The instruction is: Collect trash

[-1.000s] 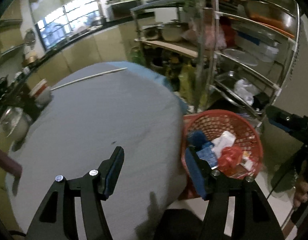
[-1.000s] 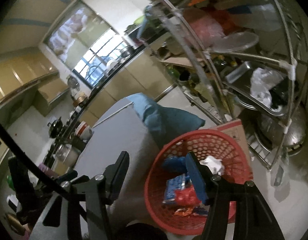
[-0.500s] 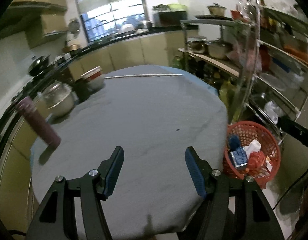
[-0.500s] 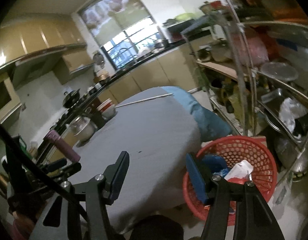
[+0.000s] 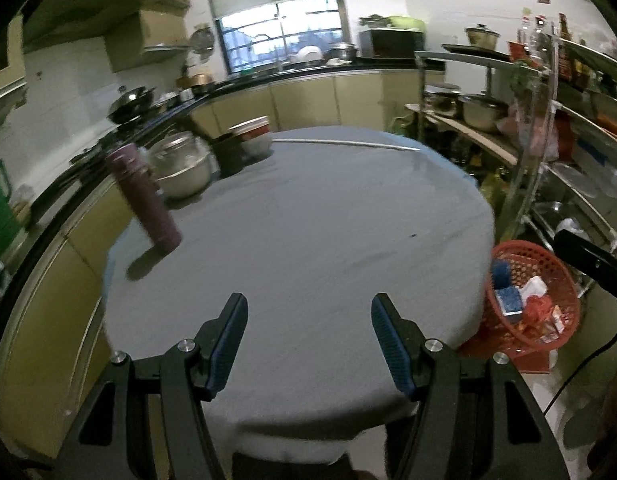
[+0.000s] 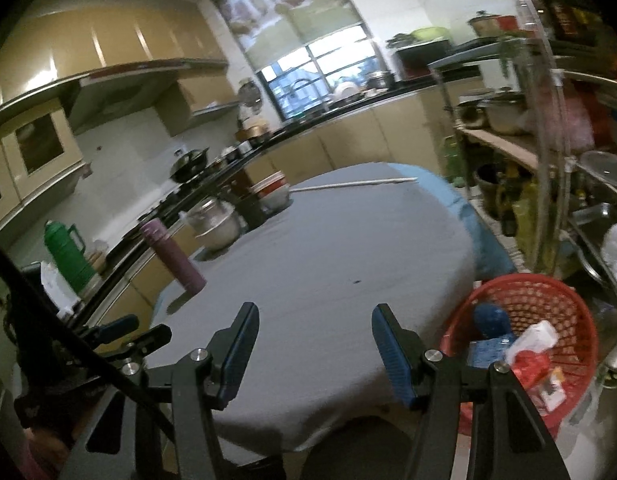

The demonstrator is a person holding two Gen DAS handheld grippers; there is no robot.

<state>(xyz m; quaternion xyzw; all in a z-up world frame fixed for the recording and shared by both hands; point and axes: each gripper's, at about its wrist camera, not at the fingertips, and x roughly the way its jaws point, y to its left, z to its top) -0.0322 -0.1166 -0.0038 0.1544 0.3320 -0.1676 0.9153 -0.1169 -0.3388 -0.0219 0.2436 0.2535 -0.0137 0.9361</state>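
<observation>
While the red basket point(image 5: 534, 296) on the floor, right of the bench point(image 5: 308, 240), already holds wrappers and cartons, no loose trash shows on the grey cloth. Left gripper point(image 5: 308, 344) and right gripper point(image 6: 314, 350) hover, jaws part-open and empty, so collecting looks nearly or fully done.

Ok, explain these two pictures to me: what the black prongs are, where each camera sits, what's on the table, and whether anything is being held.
No robot here: a person holds a hand tool with a two-finger claw in each hand. Each picture comes from a fisheye camera mounted on one tool, looking along its fingers. The left claw and the right claw both stand open with nothing between the blue pads.

Below them is a round table under a grey cloth. At its far left stand a purple flask, a lidded metal pot and stacked bowls; a thin white stick lies at the far edge.

Beside the table on the floor sits a red basket already holding trash.
</observation>
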